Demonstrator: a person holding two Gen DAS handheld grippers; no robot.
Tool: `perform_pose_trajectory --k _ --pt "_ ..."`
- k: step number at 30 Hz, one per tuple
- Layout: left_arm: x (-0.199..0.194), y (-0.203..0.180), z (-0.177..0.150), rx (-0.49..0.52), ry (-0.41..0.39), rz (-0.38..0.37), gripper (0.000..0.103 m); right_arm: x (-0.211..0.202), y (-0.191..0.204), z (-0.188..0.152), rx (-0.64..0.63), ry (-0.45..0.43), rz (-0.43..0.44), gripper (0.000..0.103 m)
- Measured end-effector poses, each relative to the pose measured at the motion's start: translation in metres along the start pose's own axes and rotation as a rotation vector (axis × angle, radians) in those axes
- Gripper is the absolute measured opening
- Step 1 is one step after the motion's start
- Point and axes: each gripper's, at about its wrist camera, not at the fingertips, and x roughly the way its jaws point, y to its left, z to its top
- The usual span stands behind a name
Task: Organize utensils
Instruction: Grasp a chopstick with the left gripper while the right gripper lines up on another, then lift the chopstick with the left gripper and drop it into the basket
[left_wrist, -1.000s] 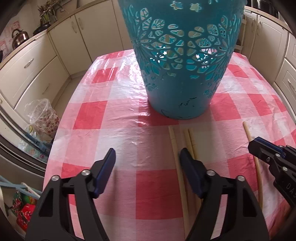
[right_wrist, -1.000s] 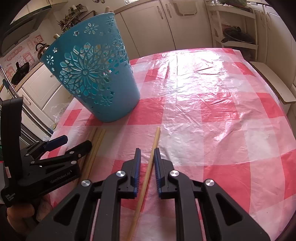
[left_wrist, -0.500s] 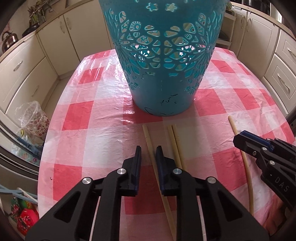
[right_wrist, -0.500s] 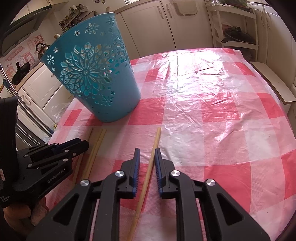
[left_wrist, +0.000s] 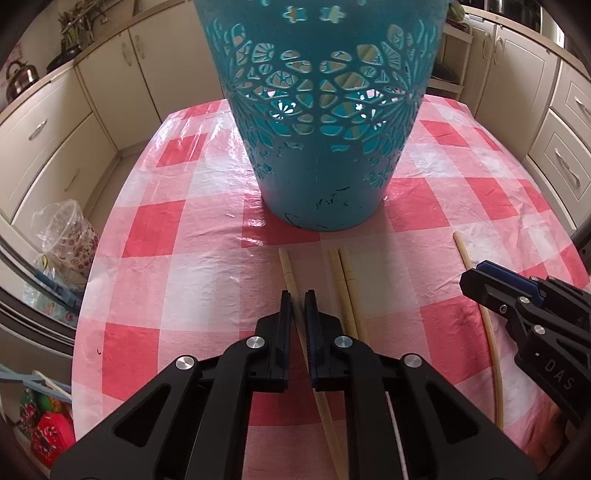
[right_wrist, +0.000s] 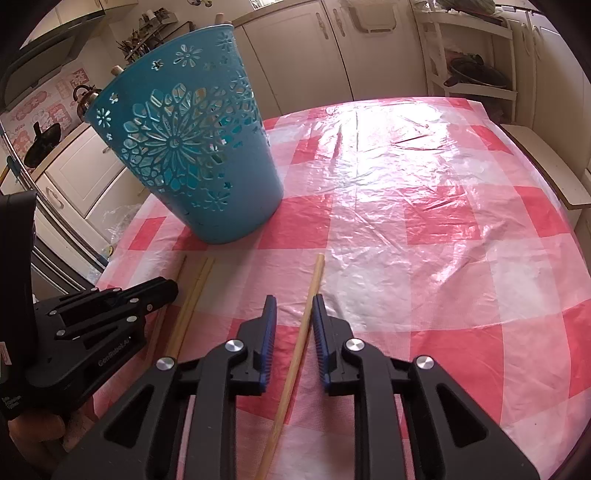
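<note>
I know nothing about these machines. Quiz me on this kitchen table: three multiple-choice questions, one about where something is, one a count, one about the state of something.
1. Where does the blue basket stand?
A. On the floor
B. On the checked tablecloth, beyond the far ends of the sticks
C. Tipped on its side on the counter

2. How many wooden sticks lie on the cloth?
A. Two
B. Six
C. Four

3. How are the right tongs?
A. Open, with a stick lying in the gap
B. Clamped on the basket rim
C. Lifting a spoon

Answers:
1 B: the blue basket sits upright on the checked tablecloth.
2 C: one stick lies between the left tongs, a pair beside it, and one further right.
3 A: the right tongs show a gap on both sides of the stick.
</note>
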Motion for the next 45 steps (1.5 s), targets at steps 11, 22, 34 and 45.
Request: perform_pose_trajectory --k 11,22,34,45 --pt "0.001 -0.004 0.002 0.02 -0.003 0.007 0.006 0.001 0.002 0.001 0.001 -0.002 0.01 0.024" --pt "-0.025 0.003 -0.004 0.008 -0.049 0.015 0.005 0.0 0.003 0.0 -0.007 -0.004 0.019 0.028" --pt "-0.107 0.05 0.017 -0.144 -0.227 -0.097 0.005 0.0 0.006 -0.001 -0.023 -0.005 0.023 0.033" --pt "-0.183 0.076 0.085 -0.217 -0.455 -0.179 0.005 0.001 0.007 -0.002 -0.023 -0.005 0.032 0.036"
